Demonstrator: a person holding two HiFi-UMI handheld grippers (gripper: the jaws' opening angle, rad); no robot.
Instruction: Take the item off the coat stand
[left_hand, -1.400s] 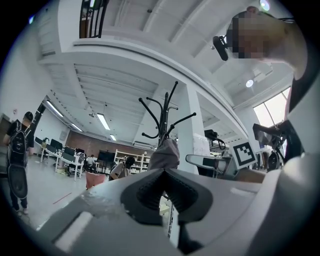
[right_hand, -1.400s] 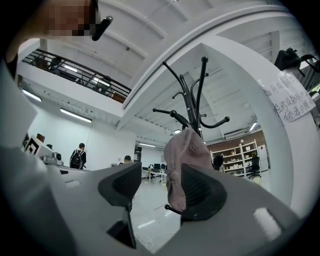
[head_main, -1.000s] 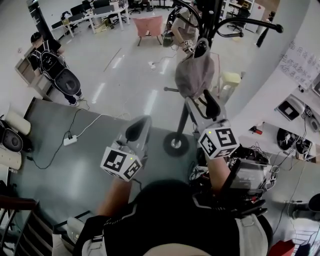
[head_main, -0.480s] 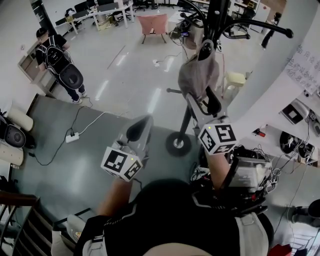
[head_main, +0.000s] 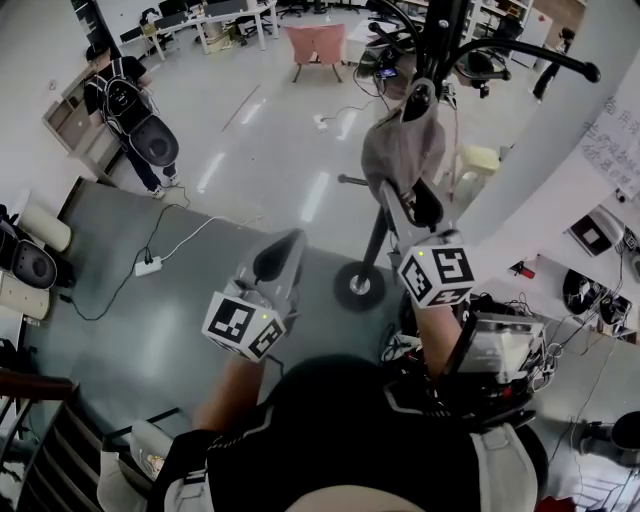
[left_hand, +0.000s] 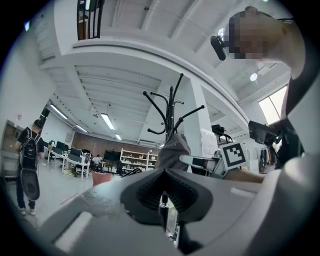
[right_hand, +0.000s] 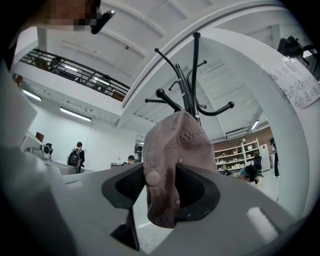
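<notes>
The right gripper (head_main: 397, 200) had its jaws closed almost fully on the lower edge of the cap (right_hand: 172, 150), which hung from 1 arm of the coat stand (right_hand: 194, 75), against its pole. The left gripper (left_hand: 165, 197) was held low, near the stand's base and apart from it, with its jaws nearly together, only a thin slit between them, gripping nothing. A sheet of paper (right_hand: 295, 82) with handwriting was on the white wall to the right of the stand; its words were too small to read. Beyond the stand stood a pink chair (head_main: 315, 45), and far to its left a person with a backpack (head_main: 135, 110).
</notes>
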